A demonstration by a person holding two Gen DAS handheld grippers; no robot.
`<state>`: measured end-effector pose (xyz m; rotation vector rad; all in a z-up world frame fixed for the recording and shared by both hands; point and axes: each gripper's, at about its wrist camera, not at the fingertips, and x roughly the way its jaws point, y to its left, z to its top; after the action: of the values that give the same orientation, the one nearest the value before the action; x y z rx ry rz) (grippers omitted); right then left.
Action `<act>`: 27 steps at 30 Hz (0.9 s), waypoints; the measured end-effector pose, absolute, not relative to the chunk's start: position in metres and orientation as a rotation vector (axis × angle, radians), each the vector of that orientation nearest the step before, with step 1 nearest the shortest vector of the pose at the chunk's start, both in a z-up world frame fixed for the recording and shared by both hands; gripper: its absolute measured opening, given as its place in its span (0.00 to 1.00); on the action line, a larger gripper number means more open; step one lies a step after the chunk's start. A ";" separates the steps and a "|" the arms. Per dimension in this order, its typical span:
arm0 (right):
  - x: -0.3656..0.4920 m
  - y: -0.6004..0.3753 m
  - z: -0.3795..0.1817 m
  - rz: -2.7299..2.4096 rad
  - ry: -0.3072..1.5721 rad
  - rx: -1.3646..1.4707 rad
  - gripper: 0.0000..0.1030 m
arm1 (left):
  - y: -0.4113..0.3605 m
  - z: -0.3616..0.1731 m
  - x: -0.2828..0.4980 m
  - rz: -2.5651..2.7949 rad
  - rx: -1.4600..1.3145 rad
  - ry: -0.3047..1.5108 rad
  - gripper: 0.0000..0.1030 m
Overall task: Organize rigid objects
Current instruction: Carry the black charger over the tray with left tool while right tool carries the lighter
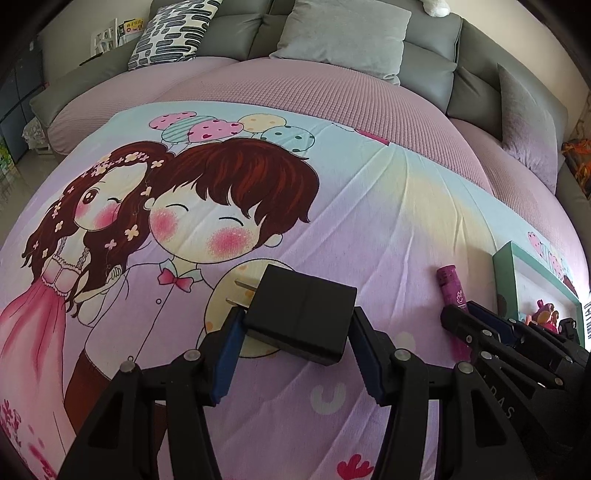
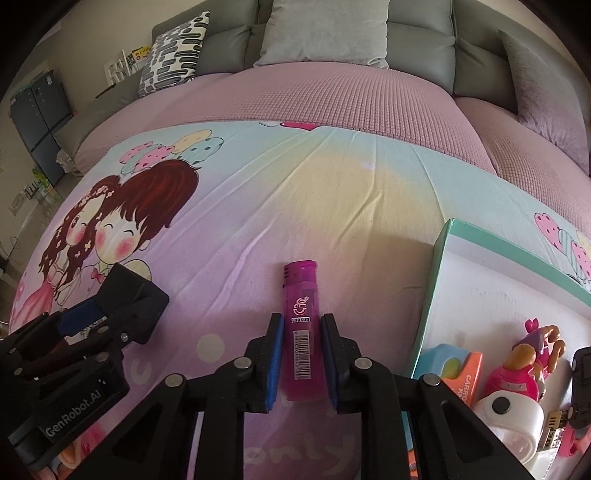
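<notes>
A black charger plug (image 1: 303,314) with two metal prongs sits tilted between the blue pads of my left gripper (image 1: 297,321), which is shut on its sides just above the cartoon bedsheet. The same charger (image 2: 136,295) shows at the left of the right wrist view. A pink translucent lighter (image 2: 301,295) lies lengthwise on the sheet, and my right gripper (image 2: 302,321) is shut on its lower half, both pads pressing its sides. In the left wrist view the lighter (image 1: 448,288) pokes out beyond the right gripper (image 1: 463,314).
A teal-rimmed white box (image 2: 439,266) stands at the right, holding a pink toy figure (image 2: 517,369), an orange and teal item (image 2: 458,369) and a white round piece (image 2: 509,417). Grey cushions (image 2: 325,33) and a patterned pillow (image 2: 173,51) line the sofa back.
</notes>
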<state>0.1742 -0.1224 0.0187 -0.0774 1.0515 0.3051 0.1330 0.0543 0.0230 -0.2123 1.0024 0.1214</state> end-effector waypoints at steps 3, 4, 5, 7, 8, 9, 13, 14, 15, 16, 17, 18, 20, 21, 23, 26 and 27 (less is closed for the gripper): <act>0.170 -0.125 0.022 0.309 1.041 -0.035 0.21 | 0.055 0.025 0.131 0.130 -0.215 0.995 0.57; 0.168 -0.127 0.023 0.313 1.037 -0.016 0.21 | 0.055 0.026 0.130 0.133 -0.218 0.988 0.56; 0.166 -0.128 0.024 0.315 1.033 0.004 0.21 | 0.055 0.028 0.130 0.134 -0.222 0.979 0.56; 0.162 -0.130 0.025 0.318 1.027 0.037 0.21 | 0.056 0.031 0.127 0.135 -0.231 0.965 0.56; 0.159 -0.131 0.025 0.319 1.027 0.049 0.21 | 0.056 0.032 0.127 0.133 -0.233 0.960 0.56; 0.157 -0.131 0.025 0.318 1.025 0.056 0.21 | 0.055 0.033 0.127 0.131 -0.233 0.958 0.56; 0.149 -0.137 0.032 0.309 1.003 0.086 0.21 | 0.052 0.036 0.126 0.128 -0.220 0.952 0.56; 0.147 -0.139 0.035 0.307 0.996 0.096 0.21 | 0.051 0.038 0.126 0.127 -0.221 0.947 0.56; 0.146 -0.141 0.037 0.304 0.989 0.102 0.21 | 0.051 0.039 0.126 0.126 -0.221 0.943 0.56; 0.143 -0.144 0.041 0.299 0.981 0.109 0.21 | 0.050 0.041 0.125 0.125 -0.220 0.937 0.56; 0.140 -0.146 0.044 0.296 0.973 0.120 0.21 | 0.050 0.043 0.125 0.123 -0.218 0.933 0.56; 0.138 -0.149 0.046 0.292 0.967 0.133 0.21 | 0.048 0.044 0.125 0.122 -0.216 0.929 0.56; 0.132 -0.155 0.051 0.284 0.956 0.153 0.21 | 0.046 0.048 0.124 0.117 -0.210 0.920 0.56; 0.129 -0.159 0.053 0.277 0.951 0.162 0.21 | 0.044 0.050 0.123 0.114 -0.207 0.916 0.56; 0.123 -0.166 0.057 0.264 0.947 0.186 0.21 | 0.041 0.054 0.122 0.108 -0.203 0.905 0.56; 0.115 -0.175 0.062 0.252 0.937 0.211 0.21 | 0.035 0.061 0.120 0.099 -0.191 0.887 0.56; 0.113 -0.178 0.064 0.248 0.931 0.213 0.21 | 0.032 0.064 0.120 0.096 -0.185 0.883 0.56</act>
<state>0.1128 -0.1783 0.0641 0.2135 0.9312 0.2477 0.1201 0.0321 0.0638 -0.1850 0.8828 0.0957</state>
